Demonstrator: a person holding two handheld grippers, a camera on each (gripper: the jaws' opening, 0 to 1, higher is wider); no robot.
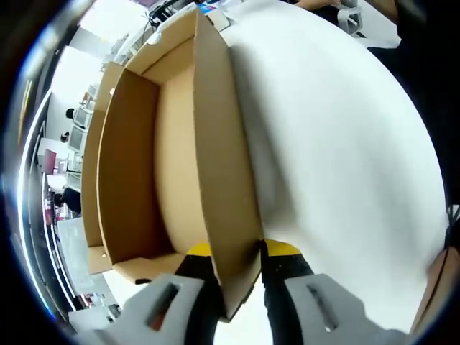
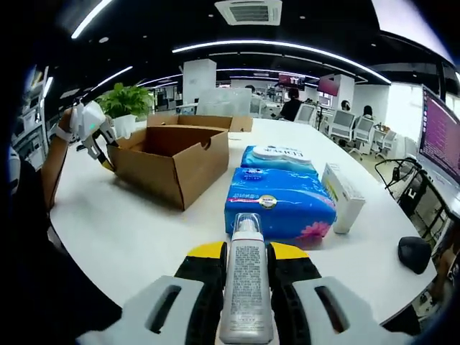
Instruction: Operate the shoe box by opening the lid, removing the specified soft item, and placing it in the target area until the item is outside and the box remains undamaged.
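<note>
The brown cardboard shoe box (image 1: 172,144) lies open and looks bare inside. My left gripper (image 1: 241,253) is shut on the near end of its tall side wall, one yellow pad (image 1: 282,249) on each face. In the right gripper view the same box (image 2: 172,162) stands on the white table (image 2: 129,230), and the left gripper (image 2: 95,144) holds its left corner. My right gripper (image 2: 246,253) is shut on a white bottle (image 2: 245,287) with a printed label. It hovers just before a blue soft tissue pack (image 2: 280,201).
A second blue pack (image 2: 277,159) lies behind the first, and a small white carton (image 2: 343,192) stands to their right. A black mouse (image 2: 415,253) sits near the table's right edge. A potted plant (image 2: 127,100) stands behind the box; office desks and people fill the background.
</note>
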